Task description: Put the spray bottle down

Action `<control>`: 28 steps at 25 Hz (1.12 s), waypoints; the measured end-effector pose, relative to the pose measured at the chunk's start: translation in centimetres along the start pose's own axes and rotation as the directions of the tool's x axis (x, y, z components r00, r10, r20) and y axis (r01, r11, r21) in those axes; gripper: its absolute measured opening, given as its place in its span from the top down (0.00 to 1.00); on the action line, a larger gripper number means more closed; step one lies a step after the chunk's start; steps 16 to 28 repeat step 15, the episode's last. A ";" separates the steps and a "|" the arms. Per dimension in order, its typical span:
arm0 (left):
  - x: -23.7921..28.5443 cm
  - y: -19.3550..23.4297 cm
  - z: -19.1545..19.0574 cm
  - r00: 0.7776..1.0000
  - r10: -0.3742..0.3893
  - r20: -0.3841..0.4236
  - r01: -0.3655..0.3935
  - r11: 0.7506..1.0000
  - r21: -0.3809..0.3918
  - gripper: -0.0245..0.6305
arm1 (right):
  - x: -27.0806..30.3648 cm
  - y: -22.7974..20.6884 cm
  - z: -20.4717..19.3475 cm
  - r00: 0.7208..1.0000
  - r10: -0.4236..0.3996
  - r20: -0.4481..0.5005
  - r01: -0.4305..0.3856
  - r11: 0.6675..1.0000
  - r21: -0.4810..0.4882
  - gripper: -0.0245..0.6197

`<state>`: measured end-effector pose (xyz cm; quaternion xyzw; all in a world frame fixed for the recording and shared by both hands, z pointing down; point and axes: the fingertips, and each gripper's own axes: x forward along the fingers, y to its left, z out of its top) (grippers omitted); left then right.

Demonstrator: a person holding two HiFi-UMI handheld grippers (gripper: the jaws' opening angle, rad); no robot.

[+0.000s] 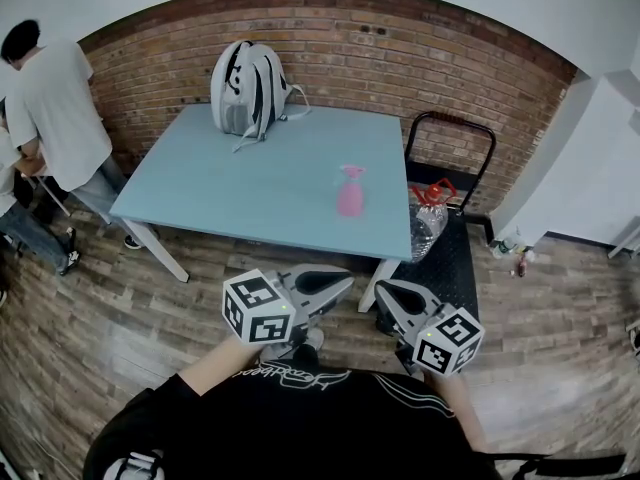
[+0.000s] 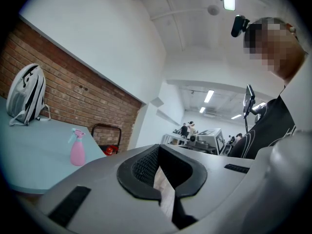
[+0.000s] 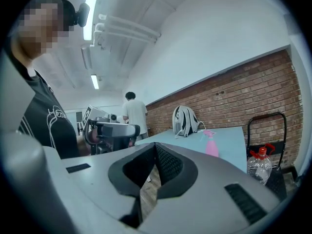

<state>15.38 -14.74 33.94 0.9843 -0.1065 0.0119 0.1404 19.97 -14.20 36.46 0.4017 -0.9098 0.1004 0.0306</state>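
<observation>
Nearest, the grey left gripper (image 1: 325, 286) and grey right gripper (image 1: 395, 303) sit side by side, both jaws clenched on nothing. The pink plastic spray bottle (image 1: 350, 192) stands upright on the pale blue bench (image 1: 220, 178), well ahead of both jaws and apart from them. Little looks likely to fail now, I judge; the main risk is a careless forward swing tipping the tall, light bottle, which stands not far from the bench edge facing the jaws.

the spray bottle (image 1: 350, 196) is pink, the table (image 1: 220, 183) pale blue, the backpack (image 1: 250, 88) grey with white panels.
</observation>
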 end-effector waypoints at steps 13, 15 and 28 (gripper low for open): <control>0.3 -0.7 0.2 1.000 -0.002 -0.009 0.002 1.000 0.002 0.95 | -0.5 0.3 0.4 1.000 0.006 0.005 -0.006 1.000 0.001 0.94; 0.3 -0.6 0.3 1.000 -0.001 -0.009 0.001 1.000 0.003 0.95 | -0.5 0.2 0.5 1.000 0.005 0.008 -0.005 1.000 0.002 0.94; 0.3 -0.6 0.3 1.000 -0.001 -0.009 0.001 1.000 0.003 0.95 | -0.5 0.2 0.5 1.000 0.005 0.008 -0.005 1.000 0.002 0.94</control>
